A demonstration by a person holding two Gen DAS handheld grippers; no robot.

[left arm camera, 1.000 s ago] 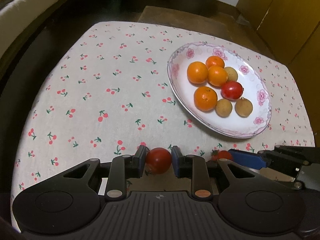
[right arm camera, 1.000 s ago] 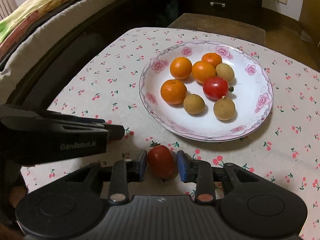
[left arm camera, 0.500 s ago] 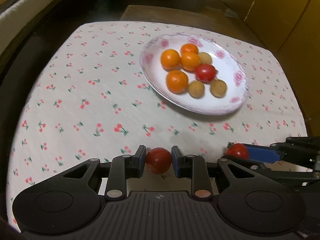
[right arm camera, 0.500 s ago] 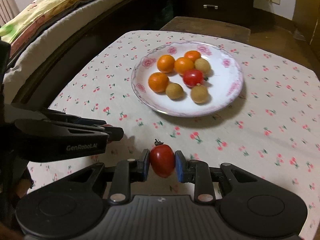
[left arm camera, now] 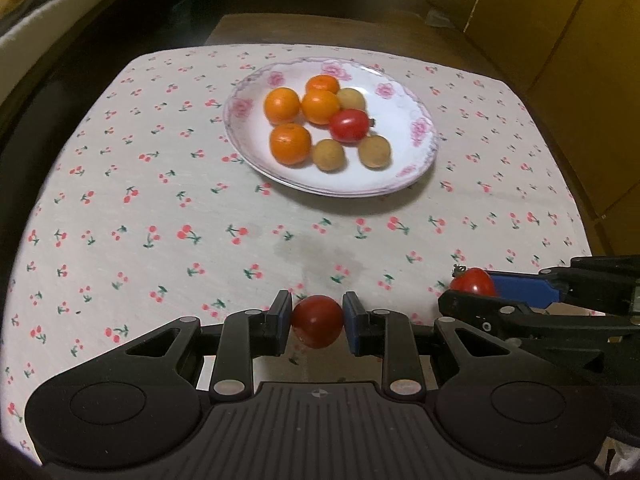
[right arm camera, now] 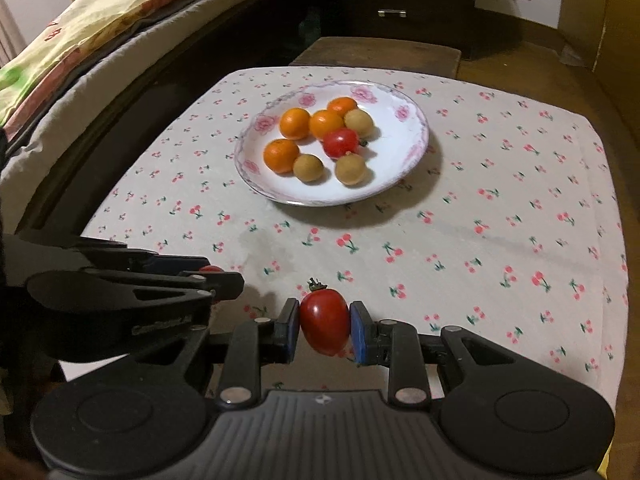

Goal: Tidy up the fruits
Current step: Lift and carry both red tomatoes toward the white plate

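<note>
From the left wrist, the left gripper [left arm camera: 317, 322] has its jaws closed on a round, glossy red cherry tomato [left arm camera: 317, 321] above the cherry-print worktop [left arm camera: 160, 200]. From the right wrist, the right gripper [right arm camera: 325, 327] clamps an oval tomato [right arm camera: 324, 326], long axis upright, stem up; the writing on the other gripper is unreadable. A flowered plate [right arm camera: 400, 168] of fruit sits beyond.

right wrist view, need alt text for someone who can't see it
The right gripper pinches a red tomato above a cherry-print tablecloth. Beyond sits a floral plate holding four oranges, one tomato and three small brown fruits. The left gripper enters at left.
</note>
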